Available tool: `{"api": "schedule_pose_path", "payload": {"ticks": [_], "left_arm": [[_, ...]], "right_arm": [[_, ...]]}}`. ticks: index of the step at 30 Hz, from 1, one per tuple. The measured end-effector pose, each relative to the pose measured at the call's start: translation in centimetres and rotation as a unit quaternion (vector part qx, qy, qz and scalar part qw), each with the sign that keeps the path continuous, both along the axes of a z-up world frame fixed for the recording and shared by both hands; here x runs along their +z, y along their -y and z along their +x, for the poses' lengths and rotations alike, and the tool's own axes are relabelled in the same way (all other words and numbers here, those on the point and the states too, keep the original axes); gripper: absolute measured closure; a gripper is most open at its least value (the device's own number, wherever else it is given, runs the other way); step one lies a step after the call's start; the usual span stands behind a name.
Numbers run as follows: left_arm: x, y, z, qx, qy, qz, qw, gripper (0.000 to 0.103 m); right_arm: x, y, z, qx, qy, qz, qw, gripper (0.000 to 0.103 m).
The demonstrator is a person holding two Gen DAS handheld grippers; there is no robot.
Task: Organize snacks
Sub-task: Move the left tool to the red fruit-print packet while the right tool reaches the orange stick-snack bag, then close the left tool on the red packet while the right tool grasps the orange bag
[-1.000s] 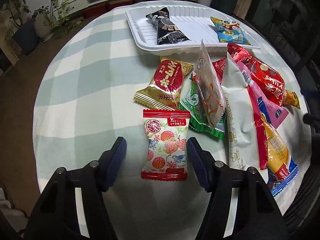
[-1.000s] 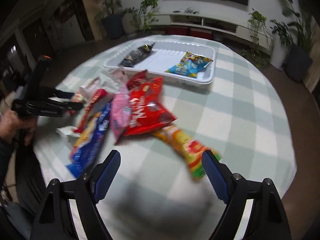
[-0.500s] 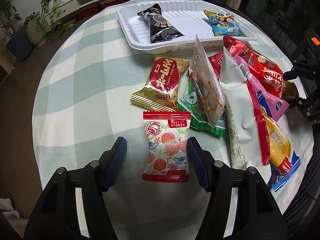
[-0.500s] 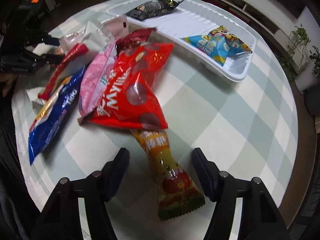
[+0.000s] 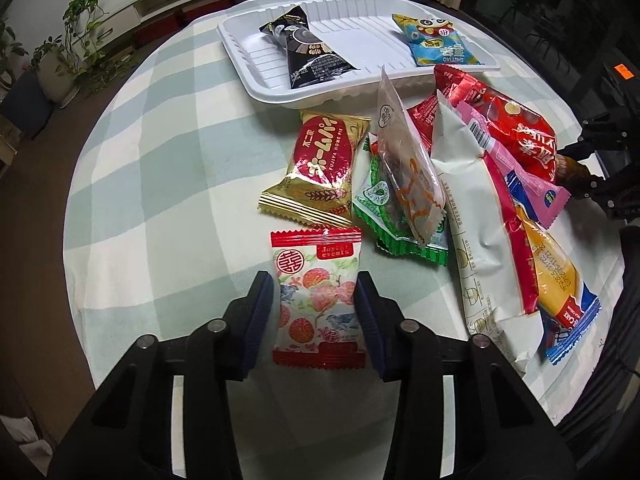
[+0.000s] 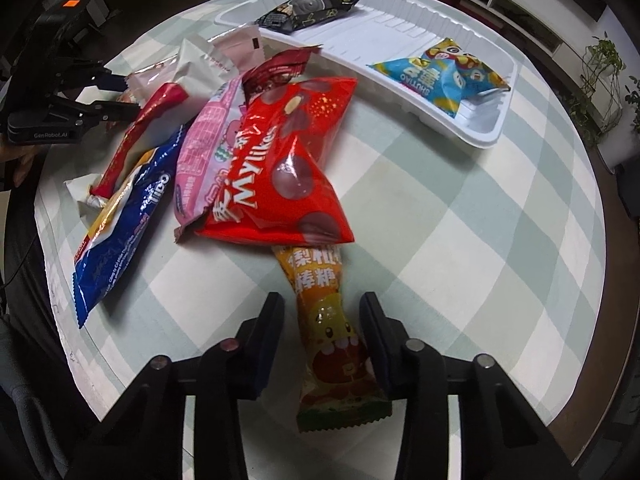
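A round table under a pale green and white checked cloth (image 5: 168, 168) is seen, with a white ribbed plastic tray (image 5: 240, 46) at twelve o'clock in both views. In the tray lie a black wedge-shaped packet (image 5: 310, 56) and a blue cartoon packet (image 5: 438, 46), well apart. Between tray and grippers a loose heap of crinkly foil wrappers is spread: a gold and red pie packet (image 5: 320, 168), a green-edged packet (image 5: 384, 216) under a clear pouch (image 5: 408, 168), a long white bag (image 5: 476, 216), a pink bag (image 6: 208, 148), a glossy red bag (image 6: 288, 168) and a blue bag (image 6: 124, 236).

The left gripper (image 5: 316, 300) is closing on a flat red-and-white fruit candy packet (image 5: 316, 292) at six o'clock; its pads are seen against both edges (no clear gap on either side).

The right gripper (image 6: 322, 322) is closing about a long orange candy packet (image 6: 332, 328), which lies between the fingers with its far end tucked under the red bag; the right pad is at its edge, while a gap is seen at the left pad.
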State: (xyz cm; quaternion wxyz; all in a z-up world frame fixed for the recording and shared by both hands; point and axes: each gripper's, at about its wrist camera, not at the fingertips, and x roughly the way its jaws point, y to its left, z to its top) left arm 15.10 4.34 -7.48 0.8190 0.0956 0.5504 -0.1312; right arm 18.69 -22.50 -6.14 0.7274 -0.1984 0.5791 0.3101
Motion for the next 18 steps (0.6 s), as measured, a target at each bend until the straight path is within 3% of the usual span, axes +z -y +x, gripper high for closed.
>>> {"api": "schedule_pose_path", "payload": {"ticks": [4, 10, 18], "left_arm": [[0.1, -0.3, -0.2, -0.003, -0.002, -0.004, 1.0, 0.07], [0.2, -0.6, -1.2, 0.0, 0.004, -0.017, 0.9999, 0.071], [0.6, -2.2, -3.5, 0.02, 0.005, -0.063, 0.9978, 0.072]], "right_arm": [[0.2, -0.2, 0.3, -0.019, -0.005, 0.001, 1.0, 0.08], [0.4, -0.3, -1.1, -0.029, 0.0, -0.002, 1.0, 0.084], [0.4, 1.3, -4.0, -0.064, -0.004, 0.035, 0.997, 0.086]]}}
